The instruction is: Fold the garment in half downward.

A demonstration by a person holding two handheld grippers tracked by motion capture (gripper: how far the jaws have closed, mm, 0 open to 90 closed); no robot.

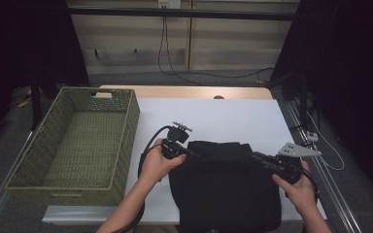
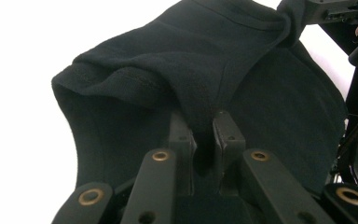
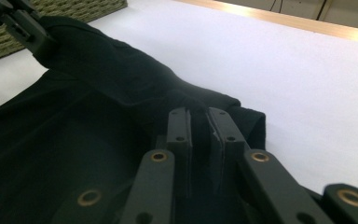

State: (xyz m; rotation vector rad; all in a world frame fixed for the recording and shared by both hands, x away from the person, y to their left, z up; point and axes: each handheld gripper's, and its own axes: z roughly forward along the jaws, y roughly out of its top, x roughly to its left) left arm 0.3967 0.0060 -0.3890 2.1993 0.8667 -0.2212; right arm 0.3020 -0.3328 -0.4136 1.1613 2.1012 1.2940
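Woven basket (image 1: 73, 141) sitting at left of the high view, well apart from the work; nothing standing between it and the hands. Black garment (image 1: 223, 189) lying at lower centre on the white table (image 1: 233, 119). Left gripper (image 1: 187, 151) and right gripper (image 1: 258, 158) each pinching the garment's folded upper edge, jaws nearly closed on fabric (image 2: 205, 100) (image 3: 200, 105).

I saw a black cloth (image 1: 223, 189) that looked soft, fuzzy and matt. The basket (image 1: 73, 145) was rough woven straw. The table (image 1: 233, 121) had a smooth white matt top with a wood edge. My left claw (image 2: 204, 126) was matt black plastic with shiny brass rings.
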